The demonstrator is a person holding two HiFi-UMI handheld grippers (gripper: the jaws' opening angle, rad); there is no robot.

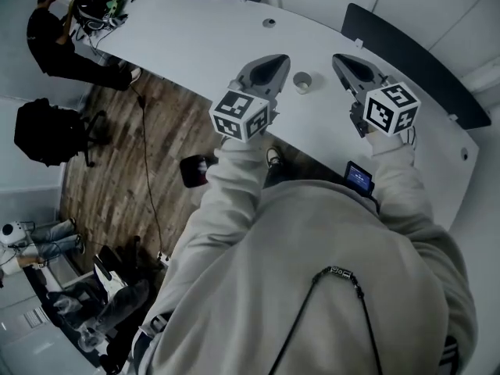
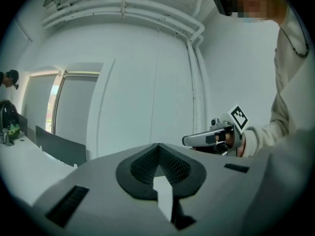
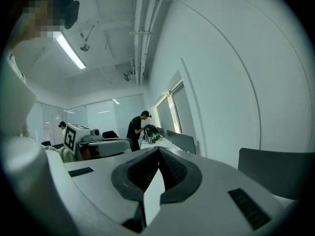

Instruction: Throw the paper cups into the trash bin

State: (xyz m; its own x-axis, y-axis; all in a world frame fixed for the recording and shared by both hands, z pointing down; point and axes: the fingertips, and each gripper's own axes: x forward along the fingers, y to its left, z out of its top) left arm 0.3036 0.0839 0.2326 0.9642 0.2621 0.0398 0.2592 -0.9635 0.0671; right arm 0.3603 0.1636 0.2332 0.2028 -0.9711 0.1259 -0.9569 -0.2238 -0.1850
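Note:
A single white paper cup (image 1: 302, 81) stands upright on the white table (image 1: 203, 45), between my two grippers and apart from both. My left gripper (image 1: 278, 61) hovers just left of the cup, its jaws together and nothing in them. My right gripper (image 1: 339, 59) hovers just right of it, also shut and empty. Both grippers point up, away from the table: the left gripper view shows its closed pads (image 2: 147, 163) against a white wall, and the right gripper view shows its closed pads (image 3: 170, 168) against the room. No trash bin shows in any view.
A person in black (image 1: 47, 30) stands at the table's far end by a bag (image 1: 98, 6). A black office chair (image 1: 47, 131) stands on the wooden floor at left. A dark chair back (image 1: 414, 61) lies beyond the table. A small screen device (image 1: 359, 176) hangs at my chest.

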